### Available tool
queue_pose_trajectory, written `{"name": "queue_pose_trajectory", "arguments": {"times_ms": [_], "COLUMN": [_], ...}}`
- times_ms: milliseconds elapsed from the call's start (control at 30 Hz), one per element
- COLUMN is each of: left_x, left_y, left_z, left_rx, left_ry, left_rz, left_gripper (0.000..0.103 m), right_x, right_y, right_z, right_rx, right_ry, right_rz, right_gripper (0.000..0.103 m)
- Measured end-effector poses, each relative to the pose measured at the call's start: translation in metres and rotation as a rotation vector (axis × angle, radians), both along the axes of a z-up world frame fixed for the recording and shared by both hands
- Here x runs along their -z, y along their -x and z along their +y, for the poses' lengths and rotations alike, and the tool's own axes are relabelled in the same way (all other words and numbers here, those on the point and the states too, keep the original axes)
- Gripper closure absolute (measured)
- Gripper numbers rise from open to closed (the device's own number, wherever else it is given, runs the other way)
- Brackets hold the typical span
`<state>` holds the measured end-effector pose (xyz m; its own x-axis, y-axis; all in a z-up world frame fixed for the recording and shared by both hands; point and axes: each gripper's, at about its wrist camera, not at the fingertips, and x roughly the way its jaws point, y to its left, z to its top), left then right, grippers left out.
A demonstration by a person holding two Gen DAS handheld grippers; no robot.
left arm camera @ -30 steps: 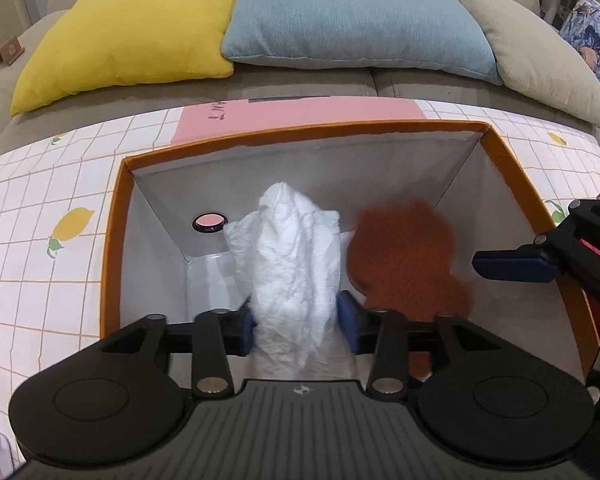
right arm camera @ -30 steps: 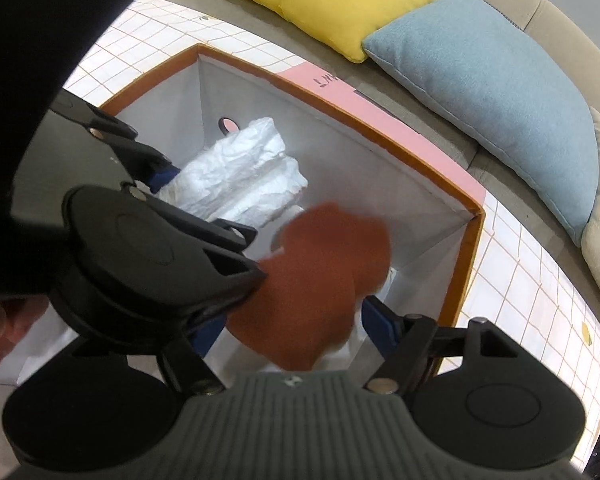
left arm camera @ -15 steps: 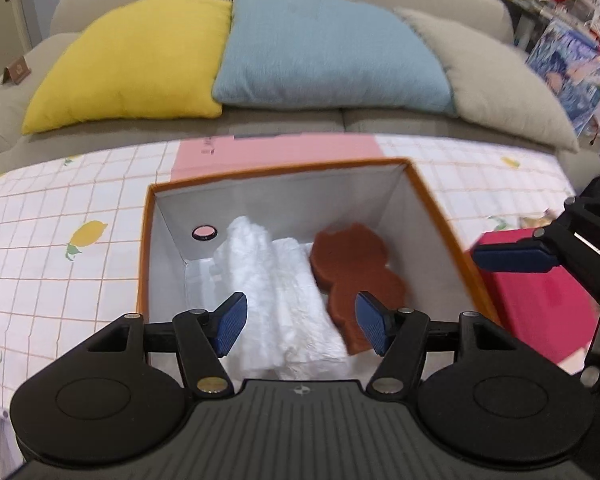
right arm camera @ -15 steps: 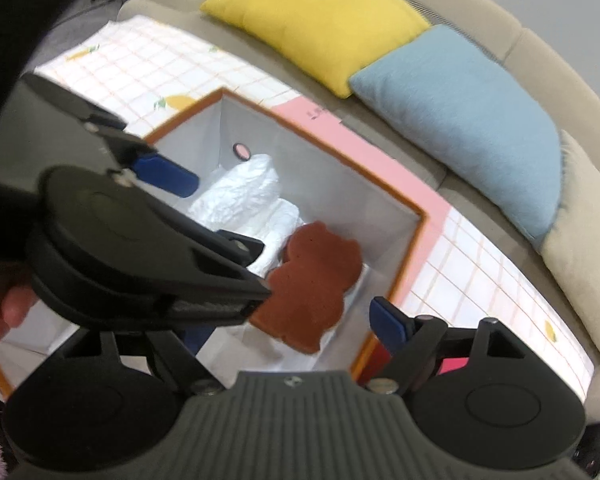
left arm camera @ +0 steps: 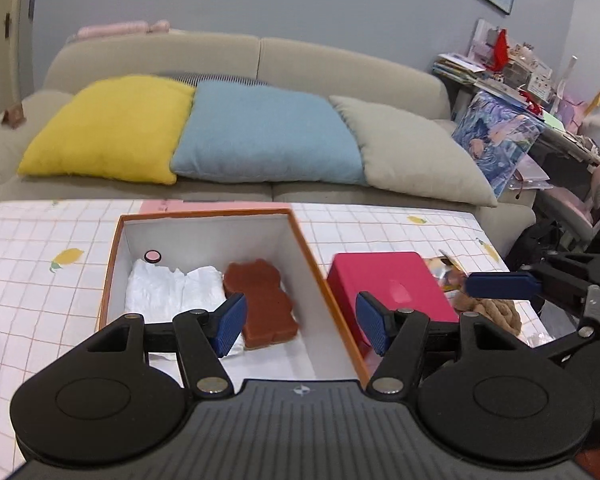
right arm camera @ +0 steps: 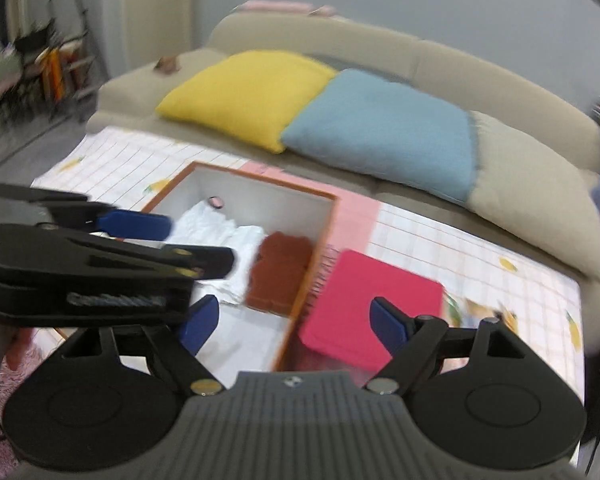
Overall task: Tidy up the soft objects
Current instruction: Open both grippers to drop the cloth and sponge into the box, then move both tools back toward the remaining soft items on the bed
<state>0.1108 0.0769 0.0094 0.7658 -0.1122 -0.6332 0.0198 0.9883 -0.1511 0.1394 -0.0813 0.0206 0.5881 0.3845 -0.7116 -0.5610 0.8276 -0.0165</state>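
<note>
Left gripper [left arm camera: 300, 324] and right gripper [right arm camera: 294, 326] both wide open, empty; brown bear toy [left arm camera: 266, 302] leans on white cloth [left arm camera: 172, 290] in box [left arm camera: 320, 276]; it may topple if the box is jostled

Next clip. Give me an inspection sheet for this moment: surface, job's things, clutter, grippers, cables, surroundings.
Surface: table under a white grid cloth with lemon prints.
Job's things: orange-rimmed box holds a white cloth beside a brown bear-shaped toy; both lie flat on the box floor. A tan knitted item lies on the table right of the box.
Clutter: pink box just right of the orange-rimmed box; small printed items behind it.
Grippers: left gripper open, nothing between its fingers; right gripper open, empty.
Cables: nothing seen.
Surroundings: beige sofa with yellow cushion, blue cushion and grey cushion; crowded shelf at right.
</note>
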Motion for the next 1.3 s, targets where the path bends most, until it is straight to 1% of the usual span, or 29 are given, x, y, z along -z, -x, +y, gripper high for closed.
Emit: {"name": "queue_pose_trajectory", "arguments": {"times_ms": [100,233,400,600,733,833,933,1033,1100,1200,1300], "left_x": [0.002,0.013,0.022,0.033,0.043,0.050,0.057,0.063,0.065,0.066,0.072], "left_y": [0.017,0.034,0.049,0.048,0.042,0.036,0.026,0.012,0.004,-0.012,-0.031], "left_z": [-0.015,-0.033,-0.058,-0.091,-0.110,-0.128,-0.147,-0.163,-0.173,-0.193,-0.211], "left_rx": [0.028,0.070,0.134,0.237,0.289,0.336,0.394,0.421,0.442,0.479,0.524], "left_ry": [0.001,0.039,0.087,0.115,0.126,0.090,0.040,0.006,-0.024,-0.116,-0.217], "left_rz": [-0.011,-0.002,0.006,0.023,0.055,0.073,0.088,0.083,0.075,0.034,0.004], "left_gripper": [0.030,0.031,0.032,0.033,0.033,0.033,0.033,0.033,0.033,0.033,0.033], "right_x": [0.005,0.015,0.032,0.054,0.068,0.077,0.086,0.095,0.098,0.101,0.105], "right_y": [0.021,0.044,0.062,0.075,0.074,0.070,0.064,0.051,0.040,0.025,0.011], "right_z": [-0.029,-0.065,-0.109,-0.157,-0.195,-0.215,-0.230,-0.242,-0.249,-0.255,-0.261], "right_rx": [0.080,0.196,0.328,0.463,0.604,0.672,0.715,0.736,0.750,0.778,0.798], "right_ry": [-0.036,-0.047,-0.003,0.055,0.038,0.010,-0.009,-0.027,-0.015,0.037,0.047], "right_rz": [-0.016,-0.012,-0.008,0.051,0.134,0.180,0.201,0.225,0.226,0.179,0.158], "right_gripper": [0.021,0.021,0.021,0.021,0.021,0.022,0.025,0.026,0.026,0.026,0.026]}}
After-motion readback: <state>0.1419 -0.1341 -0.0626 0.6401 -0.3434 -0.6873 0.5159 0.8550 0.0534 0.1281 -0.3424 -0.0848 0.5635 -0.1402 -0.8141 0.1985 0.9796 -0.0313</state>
